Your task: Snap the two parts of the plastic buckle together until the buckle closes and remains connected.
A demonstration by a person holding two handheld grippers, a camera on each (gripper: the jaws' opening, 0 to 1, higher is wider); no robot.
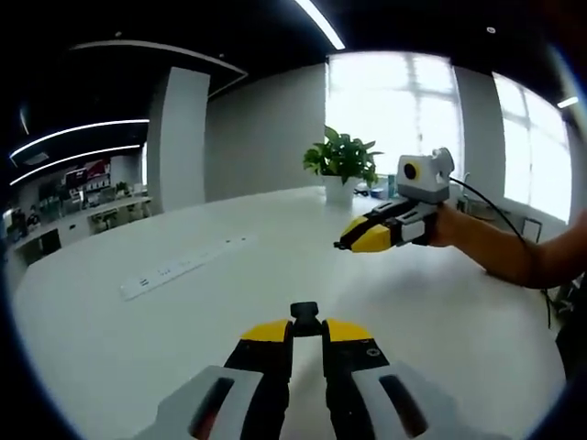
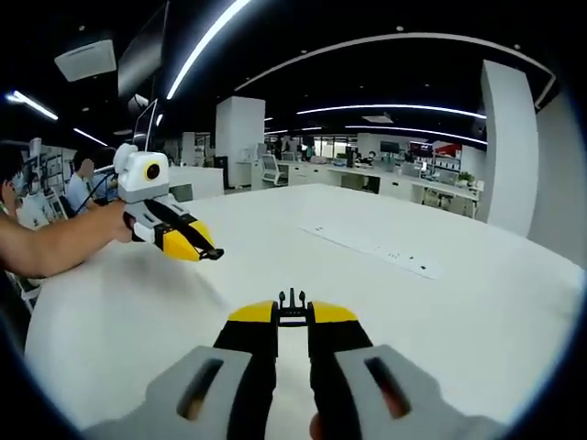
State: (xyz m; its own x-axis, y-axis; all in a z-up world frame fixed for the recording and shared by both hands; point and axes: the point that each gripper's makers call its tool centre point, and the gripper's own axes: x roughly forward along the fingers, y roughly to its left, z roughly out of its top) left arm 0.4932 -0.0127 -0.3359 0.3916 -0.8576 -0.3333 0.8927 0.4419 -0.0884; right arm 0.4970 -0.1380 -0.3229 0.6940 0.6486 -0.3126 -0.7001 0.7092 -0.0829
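Black plastic shows at both sets of tips: the left gripper (image 1: 306,330) is clamped on a buckle part (image 1: 304,316) whose lower half is hidden between the yellow tips, and the right gripper (image 2: 292,314) pinches the pronged buckle part (image 2: 292,302), only its prongs poking out. Both are held above the white table (image 1: 440,302), well apart and facing each other. Beyond the left gripper's tips, a potted plant (image 1: 342,163) stands in a white pot at the table's far edge.
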